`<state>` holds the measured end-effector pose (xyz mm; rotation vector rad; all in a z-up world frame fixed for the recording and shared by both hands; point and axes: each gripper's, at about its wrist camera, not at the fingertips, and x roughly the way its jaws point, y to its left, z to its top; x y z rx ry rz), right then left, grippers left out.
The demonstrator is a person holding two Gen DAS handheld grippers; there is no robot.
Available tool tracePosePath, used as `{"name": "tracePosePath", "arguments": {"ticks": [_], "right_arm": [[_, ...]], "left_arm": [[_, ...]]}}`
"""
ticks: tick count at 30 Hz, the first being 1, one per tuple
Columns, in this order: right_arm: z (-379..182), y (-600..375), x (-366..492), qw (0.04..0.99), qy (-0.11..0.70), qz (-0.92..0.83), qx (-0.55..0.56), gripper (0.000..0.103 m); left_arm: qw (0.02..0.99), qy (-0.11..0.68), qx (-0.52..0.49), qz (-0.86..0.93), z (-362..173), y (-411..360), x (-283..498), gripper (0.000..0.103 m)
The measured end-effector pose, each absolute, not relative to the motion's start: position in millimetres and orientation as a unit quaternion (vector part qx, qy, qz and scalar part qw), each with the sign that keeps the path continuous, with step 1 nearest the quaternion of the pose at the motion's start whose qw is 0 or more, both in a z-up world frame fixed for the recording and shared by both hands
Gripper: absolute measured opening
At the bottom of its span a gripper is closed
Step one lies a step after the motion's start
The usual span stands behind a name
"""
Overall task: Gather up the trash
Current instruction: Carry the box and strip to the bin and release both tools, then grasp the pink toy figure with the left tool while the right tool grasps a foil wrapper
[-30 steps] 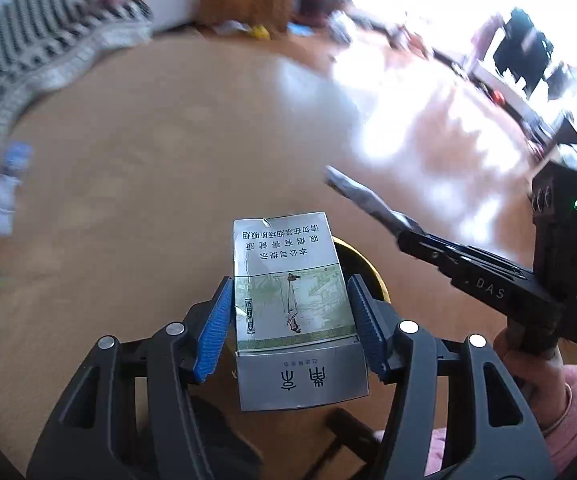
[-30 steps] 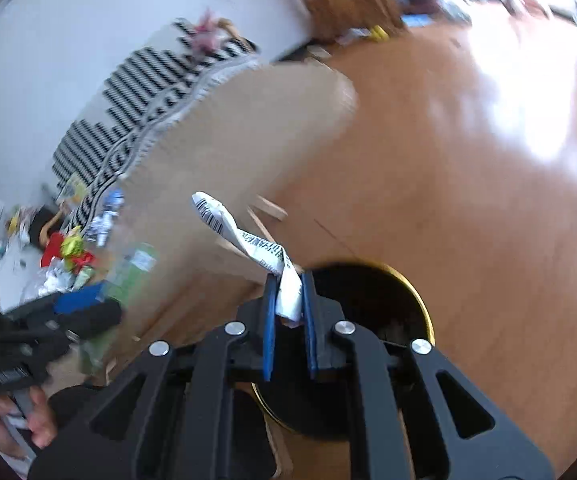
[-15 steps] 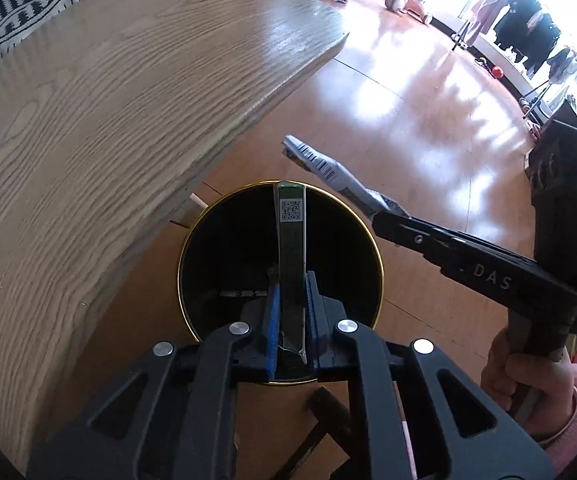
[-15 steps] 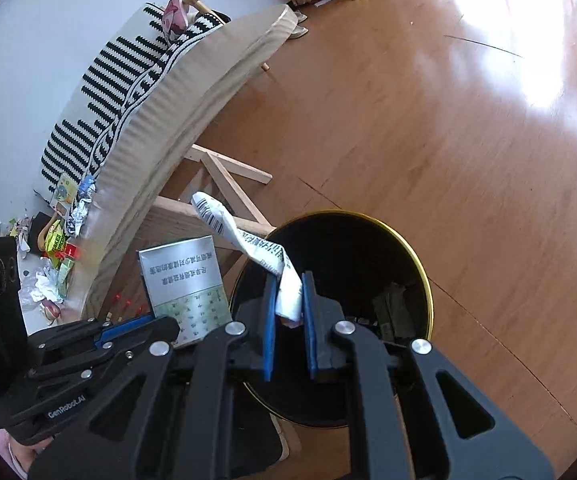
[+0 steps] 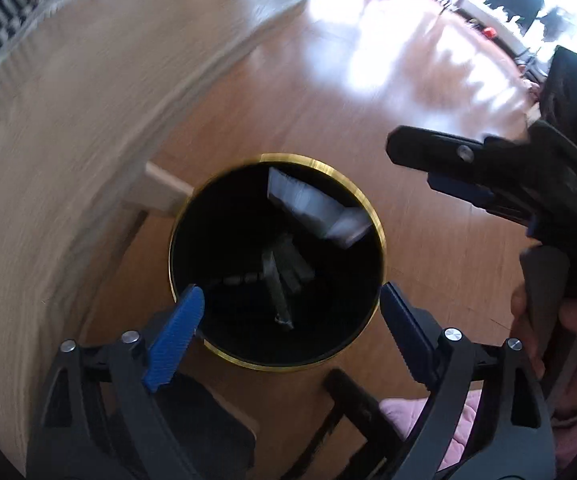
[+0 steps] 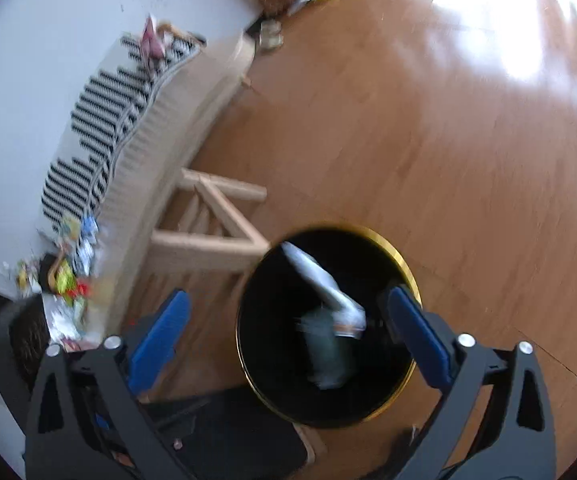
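Left gripper (image 5: 290,320) and right gripper (image 6: 288,328): jaws just sprung wide, nothing between. White crumpled paper wrapper (image 5: 316,210) dropping at 1 o'clock inside round black gold-rimmed bin (image 5: 276,158), grey-green flat carton (image 5: 278,280) deeper. Advisable: hover centred until both land.

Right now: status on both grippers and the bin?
Left gripper open, jaws just opened, empty. Right gripper open, jaws just opened, empty. White wrapper and box inside black bin. Nothing blocking the bin.

Table edge (image 5: 88,128) beside bin (image 5: 370,208)
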<state>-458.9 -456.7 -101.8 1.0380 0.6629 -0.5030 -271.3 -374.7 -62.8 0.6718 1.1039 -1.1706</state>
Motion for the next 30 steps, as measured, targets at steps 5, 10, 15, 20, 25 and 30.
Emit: {"name": "tracePosePath", "arguments": {"ticks": [5, 10, 15, 20, 25, 30], "right_arm": [[-77, -461, -474, 0.792, 0.291, -0.307, 0.440, 0.097], [-48, -447, -462, 0.810, 0.297, -0.379, 0.334, 0.097], [-27, -427, -412, 0.839, 0.305, -0.339, 0.296, 0.097], [2, -378, -328, 0.879, 0.309, -0.242, 0.270, 0.097], [5, -298, -248, 0.901, 0.352, -0.137, 0.215, 0.097], [-8, -216, -179, 0.895, 0.409, -0.044, 0.171, 0.097]], "left_arm": [[0.674, 0.435, 0.198, -0.564, -8, -347, -264, 0.092], [0.800, 0.314, 0.109, -0.500, 75, -251, -218, 0.097], [0.885, 0.316, 0.100, -0.328, 87, -136, -143, 0.097], [0.909, 0.376, 0.047, -0.175, 64, -19, -78, 0.097], [0.902, 0.408, 0.033, -0.136, 36, 38, -36, 0.097], [0.900, 0.408, 0.054, -0.144, 19, 33, 6, 0.097]]}}
